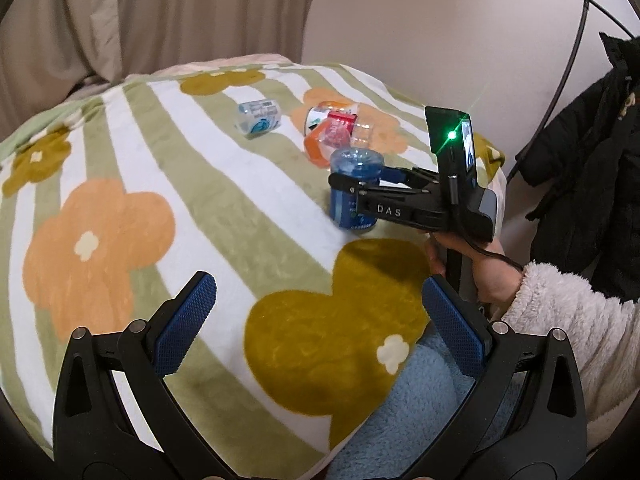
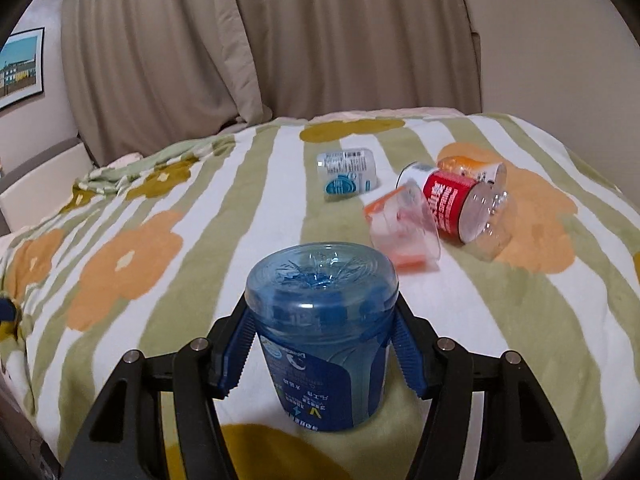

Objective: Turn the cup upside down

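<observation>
**A:** Where is the cup right now?

**B:** The blue cup [image 2: 322, 332] stands upside down on the bed, its closed base facing up and its rim on the flower-patterned blanket [image 2: 168, 308]. Your right gripper [image 2: 320, 350] has a blue finger [image 2: 236, 354] on each side of it, just below the base. The fingers sit right against the cup's wall, but whether they are pinching it or only touching it I cannot tell.

**A:** How is my right hand placed?

**B:** In the left wrist view, your right hand [image 1: 480, 268] wraps the handle from below, with a fluffy cream sleeve [image 1: 576, 320] at the wrist. The right gripper reaches level across the blanket toward the cup [image 1: 354, 192], fingers pointing away from you and to your left.

**A:** And my left gripper?

**B:** Your left gripper [image 1: 320, 320] is spread wide and holds nothing. It hangs above the near part of the blanket, well apart from the cup.

**A:** What else is on the bed?

**B:** Farther back lie a clear cup with white and blue printing [image 2: 347, 174], an orange cup [image 2: 404, 232] and a red-labelled cup [image 2: 460, 206], all on their sides.
</observation>
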